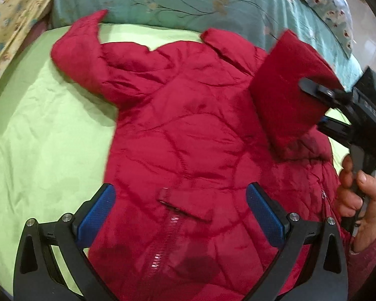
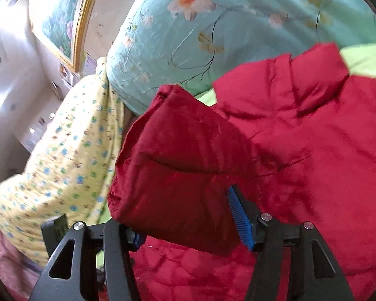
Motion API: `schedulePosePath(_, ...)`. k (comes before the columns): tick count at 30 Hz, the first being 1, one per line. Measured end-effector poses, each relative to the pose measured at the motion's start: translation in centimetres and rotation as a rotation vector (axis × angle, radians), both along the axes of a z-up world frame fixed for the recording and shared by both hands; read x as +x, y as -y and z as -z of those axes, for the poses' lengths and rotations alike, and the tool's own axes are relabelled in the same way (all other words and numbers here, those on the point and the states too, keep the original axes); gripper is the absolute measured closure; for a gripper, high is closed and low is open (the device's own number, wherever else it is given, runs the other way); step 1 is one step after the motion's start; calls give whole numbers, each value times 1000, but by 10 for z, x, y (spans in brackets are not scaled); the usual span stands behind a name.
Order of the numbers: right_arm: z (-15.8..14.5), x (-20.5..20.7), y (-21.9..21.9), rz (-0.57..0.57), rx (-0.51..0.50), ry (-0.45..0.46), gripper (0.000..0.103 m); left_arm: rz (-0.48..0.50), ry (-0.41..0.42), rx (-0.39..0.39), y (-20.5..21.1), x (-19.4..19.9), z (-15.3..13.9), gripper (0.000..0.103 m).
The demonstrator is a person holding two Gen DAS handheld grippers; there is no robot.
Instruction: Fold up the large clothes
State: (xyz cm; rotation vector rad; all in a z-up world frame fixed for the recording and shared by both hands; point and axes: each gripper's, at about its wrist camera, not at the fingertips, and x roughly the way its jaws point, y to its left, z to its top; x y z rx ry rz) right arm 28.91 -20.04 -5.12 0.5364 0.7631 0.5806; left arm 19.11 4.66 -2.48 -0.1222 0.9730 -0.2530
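The left gripper (image 1: 180, 215) hangs wide apart, empty, over the one red jacket (image 1: 188, 130) mid-frame on the green sheet (image 1: 45, 135). The right gripper (image 2: 188, 228) stands parted around one sleeve (image 2: 178, 165); whether its pads (image 2: 239, 222) press it I cannot tell.

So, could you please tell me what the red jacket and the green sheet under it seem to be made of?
The jacket looks like a padded synthetic shell, perhaps nylon or polyester: it has a soft sheen, puffy quilted seams and a zip down the front. The sheet looks like matte woven cotton or a blend, going by its fine, flat creases.
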Motion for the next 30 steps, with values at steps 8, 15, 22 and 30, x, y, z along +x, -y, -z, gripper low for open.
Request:
schedulePosePath(8,-4,-13,5,-89,151,-15,37,82,17,-27,28,-2,-5,0)
schedulePosePath(15,-22,-25,19,-31,141,30,35,108,-7,-26,58,17,6,0)
schedulePosePath(22,3,-44,90,244,1,-55,34,4,-56,-68,40,50,25,0)
schedulePosePath(30,6,-68,129,382,-75,-19,34,-29,-52,-188,25,84,22,55)
